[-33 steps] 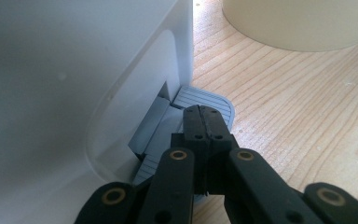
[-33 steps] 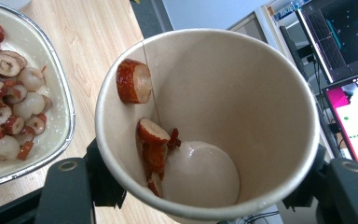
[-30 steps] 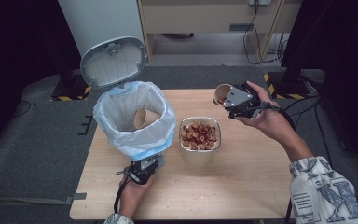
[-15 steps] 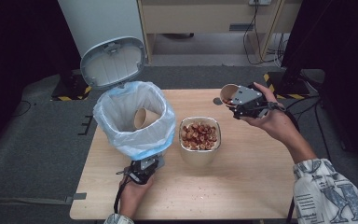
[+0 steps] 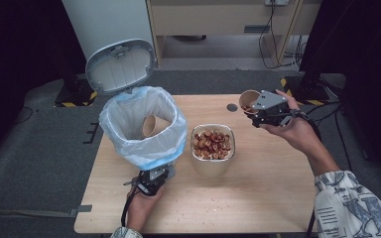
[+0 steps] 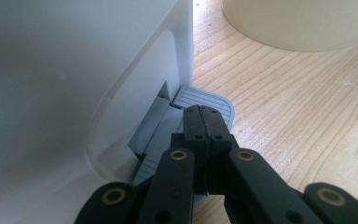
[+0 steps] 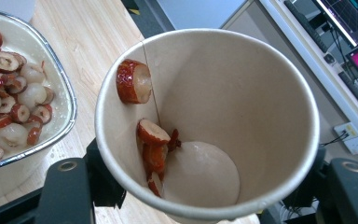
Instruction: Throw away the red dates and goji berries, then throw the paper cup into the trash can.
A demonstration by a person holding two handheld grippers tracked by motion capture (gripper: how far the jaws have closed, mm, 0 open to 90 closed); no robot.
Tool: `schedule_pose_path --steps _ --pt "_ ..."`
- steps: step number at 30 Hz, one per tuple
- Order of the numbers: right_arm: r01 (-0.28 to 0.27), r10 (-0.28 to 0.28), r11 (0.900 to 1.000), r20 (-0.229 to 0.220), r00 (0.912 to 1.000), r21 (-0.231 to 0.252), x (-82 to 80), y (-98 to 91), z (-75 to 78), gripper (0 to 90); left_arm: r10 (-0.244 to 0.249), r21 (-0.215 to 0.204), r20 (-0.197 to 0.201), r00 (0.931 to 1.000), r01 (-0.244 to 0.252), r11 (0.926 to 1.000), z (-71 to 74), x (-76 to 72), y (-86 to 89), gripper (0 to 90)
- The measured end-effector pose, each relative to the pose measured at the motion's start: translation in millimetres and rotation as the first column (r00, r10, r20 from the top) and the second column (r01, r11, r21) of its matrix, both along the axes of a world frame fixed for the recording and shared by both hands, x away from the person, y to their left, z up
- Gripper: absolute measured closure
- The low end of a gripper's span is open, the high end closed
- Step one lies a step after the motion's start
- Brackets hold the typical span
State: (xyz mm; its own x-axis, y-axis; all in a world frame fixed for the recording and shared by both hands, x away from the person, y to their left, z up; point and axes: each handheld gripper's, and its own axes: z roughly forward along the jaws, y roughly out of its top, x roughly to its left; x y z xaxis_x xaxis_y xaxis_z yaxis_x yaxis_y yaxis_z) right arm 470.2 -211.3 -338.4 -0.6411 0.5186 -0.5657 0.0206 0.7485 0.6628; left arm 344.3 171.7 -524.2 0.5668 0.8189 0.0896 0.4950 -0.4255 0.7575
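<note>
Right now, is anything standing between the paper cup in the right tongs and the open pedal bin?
Yes. The foil tray of sliced dates sits on the table between the paper cup, held in the right tongs, and the pedal bin. Carried above it, the cup looks to have a free path; the bin lid stands open.

No readable text, label, brand or number appears on anything here.

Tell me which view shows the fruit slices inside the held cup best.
The right gripper view: it looks straight into the cup, with slices stuck to its wall. The high view shows the cup small, its slices barely visible.
</note>
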Motion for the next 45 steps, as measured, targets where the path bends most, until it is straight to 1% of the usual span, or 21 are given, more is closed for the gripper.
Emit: schedule_pose_path --steps 2,9,10,12,21,22,27,28,29,30,31,32,35,36,37,38,39,40,43,44,45 --pt "0.002 -0.002 0.9998 -0.013 0.9999 0.018 0.2 -2.6 -1.5 32.1 -0.001 0.0 0.0 1.0 0.001 1.0 0.0 0.0 0.0 89.6" --pt "0.009 -0.007 0.999 -0.035 0.9994 0.045 1.1 -6.7 -5.0 32.0 -0.001 0.0 0.0 1.0 0.001 1.0 0.0 0.0 0.0 89.6" --pt "0.012 -0.009 0.9979 -0.047 0.9989 0.063 1.3 -8.3 -6.2 31.9 0.0 0.0 0.0 1.0 0.0 1.0 0.0 0.0 -0.1 89.6" --pt "0.014 -0.01 0.997 -0.055 0.9984 0.076 1.5 -9.8 -7.6 31.9 0.0 0.0 0.0 1.0 0.0 1.0 0.0 0.0 0.0 89.6" --pt "0.027 -0.019 0.9948 -0.083 0.9963 0.098 2.2 -15.4 -12.6 31.6 0.0 -0.002 0.0 1.0 0.0 1.0 0.0 0.0 0.1 89.6" --pt "0.032 -0.021 0.9938 -0.097 0.9951 0.107 2.5 -17.6 -13.9 31.6 0.0 -0.001 0.0 1.0 0.0 1.0 0.0 0.0 0.1 89.6" --pt "0.042 -0.025 0.9901 -0.122 0.9922 0.134 3.8 -22.0 -17.1 31.5 0.0 -0.001 0.0 1.0 0.0 1.0 0.0 0.0 0.0 89.6" --pt "0.046 -0.024 0.9869 -0.139 0.99 0.155 4.4 -23.9 -18.6 31.4 0.0 -0.002 0.0 1.0 0.0 1.0 0.0 0.1 0.2 89.6" --pt "0.046 -0.024 0.9869 -0.139 0.99 0.155 4.4 -23.9 -18.6 31.4 0.0 -0.002 0.0 1.0 0.0 1.0 0.0 0.1 0.2 89.7" --pt "0.052 -0.025 0.9836 -0.158 0.9871 0.173 5.1 -25.9 -20.1 31.4 0.001 -0.002 -0.001 1.0 -0.001 1.0 0.0 0.0 0.1 89.6" --pt "0.052 -0.025 0.9836 -0.158 0.9871 0.173 5.1 -25.9 -20.1 31.4 0.0 -0.002 0.0 1.0 0.0 1.0 -0.1 0.0 0.1 89.6" --pt "0.06 -0.025 0.9799 -0.181 0.9831 0.19 5.9 -27.9 -21.5 31.5 -0.001 -0.001 0.0 1.0 0.001 1.0 0.0 0.0 0.1 89.6" --pt "0.064 -0.022 0.9767 -0.2 0.9796 0.205 6.8 -29.8 -22.8 31.5 0.0 -0.002 -0.001 1.0 0.0 1.0 0.0 0.0 0.1 89.6" --pt "0.069 -0.019 0.9715 -0.216 0.9762 0.227 7.5 -31.9 -23.0 31.5 0.0 -0.002 -0.001 1.0 0.0 1.0 0.0 0.1 0.1 89.6" --pt "0.069 -0.019 0.9715 -0.216 0.9762 0.227 7.5 -31.9 -23.0 31.5 0.0 -0.002 -0.001 1.0 0.0 1.0 0.0 0.1 0.1 89.6" --pt "0.07 -0.011 0.9665 -0.232 0.9726 0.247 8.1 -33.5 -22.9 31.5 0.0 -0.002 -0.001 1.0 0.0 1.0 0.0 0.1 0.1 89.6" --pt "0.07 -0.011 0.9665 -0.232 0.9726 0.247 8.1 -33.5 -22.9 31.5 0.0 -0.002 -0.001 1.0 0.0 1.0 0.0 0.1 0.1 89.6" --pt "0.069 -0.002 0.9621 -0.248 0.9688 0.264 8.2 -34.6 -22.6 31.5 0.0 -0.002 -0.001 1.0 0.0 1.0 0.0 0.0 0.1 89.7" --pt "0.071 0.004 0.9591 -0.262 0.9651 0.274 8.2 -34.9 -22.3 31.5 0.0 -0.002 -0.001 1.0 0.0 1.0 0.0 0.0 0.1 89.6" --pt "0.072 0.01 0.9566 -0.281 0.9598 0.282 8.1 -35.2 -21.6 31.4 0.0 -0.002 0.0 1.0 0.0 1.0 -0.1 0.0 0.1 89.7" --pt "0.072 0.01 0.9566 -0.281 0.9598 0.282 8.1 -35.2 -21.6 31.4 -0.001 -0.002 0.0 1.0 0.001 1.0 0.0 0.1 0.1 89.7"
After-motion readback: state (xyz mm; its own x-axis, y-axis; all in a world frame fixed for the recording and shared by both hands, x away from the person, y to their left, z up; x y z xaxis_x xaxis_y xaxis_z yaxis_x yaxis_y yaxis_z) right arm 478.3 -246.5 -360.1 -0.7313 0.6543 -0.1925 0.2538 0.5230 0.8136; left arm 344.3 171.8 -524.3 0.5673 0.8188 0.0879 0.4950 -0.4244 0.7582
